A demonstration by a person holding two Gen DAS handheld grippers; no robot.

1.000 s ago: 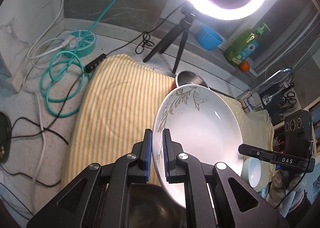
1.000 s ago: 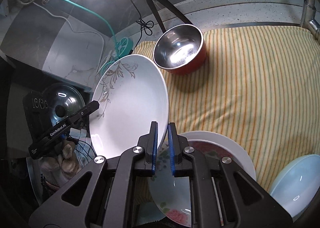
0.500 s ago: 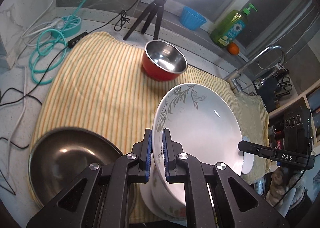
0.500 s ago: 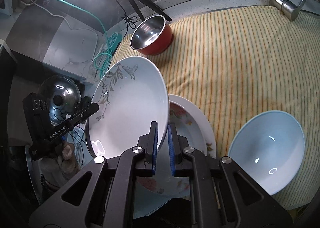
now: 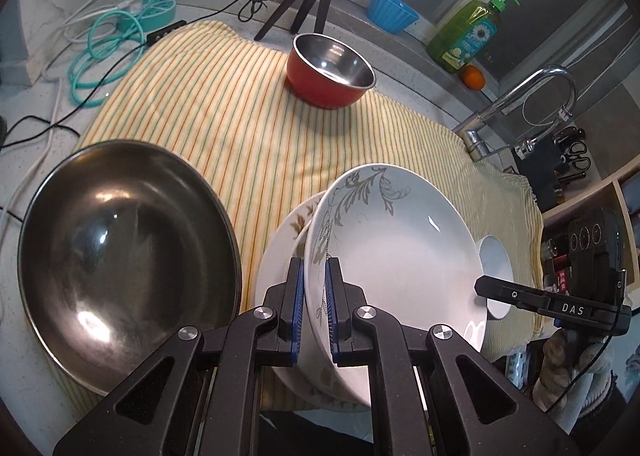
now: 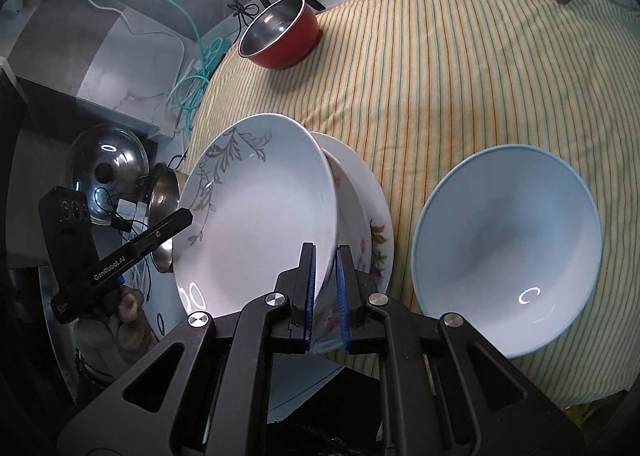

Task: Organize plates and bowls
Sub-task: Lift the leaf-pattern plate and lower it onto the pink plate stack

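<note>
Closest to me, my left hand-held gripper (image 5: 314,312) is clenched on the near rim of the leaf-patterned plate (image 5: 396,256), and my right hand-held gripper (image 6: 325,292) is clenched on the opposite rim of the same plate (image 6: 260,224), so I carry it between both hands. It hangs tilted, not flat.

Directly under and just behind it lies the floral plate (image 6: 370,208) on the striped cloth (image 5: 224,112) that covers the counter. The plate I hold is over it and looks close to it at the low edge, but I cannot tell whether the two touch yet. I judge that stacking these two is the step in hand, and it is nearly done: the plate has to be levelled, set down and let go.

Beside the stack, the dark metal pan (image 5: 124,260) sits on my left and the pale blue bowl (image 6: 508,260) on my right, each alone and apart from the plates. Farther back, well apart from everything else, the red bowl with a steel inside (image 5: 330,70) stands upright on the cloth.

So little is finished as yet, I think: no bowl is nested in another, and the blue and red bowls remain to be gathered.
</note>
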